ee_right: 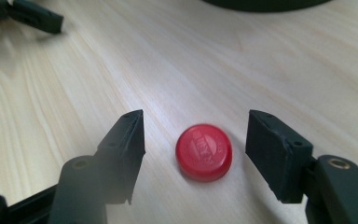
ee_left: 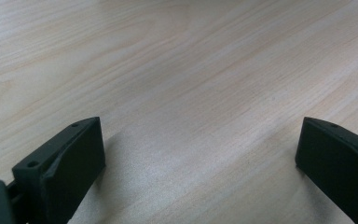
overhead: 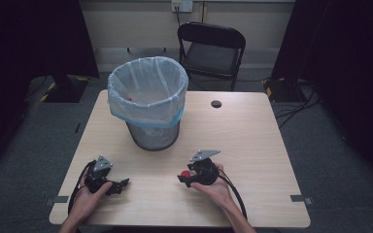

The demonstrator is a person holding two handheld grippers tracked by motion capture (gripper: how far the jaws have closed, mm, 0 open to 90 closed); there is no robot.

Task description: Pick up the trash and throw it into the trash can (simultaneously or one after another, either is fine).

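A small red bottle cap lies flat on the wooden table, between the jaws of my right gripper, which is open around it with a gap on each side. From above, the red cap peeks out at the left tip of the right gripper, near the table's front centre. My left gripper rests low at the front left, pointing right. Its jaws stand wide open over bare wood.
A wire-mesh wastebasket lined with a white bag stands on the table behind the grippers, left of centre; its dark base edges the right gripper view. A cable hole is in the tabletop. A black folding chair stands beyond the far edge.
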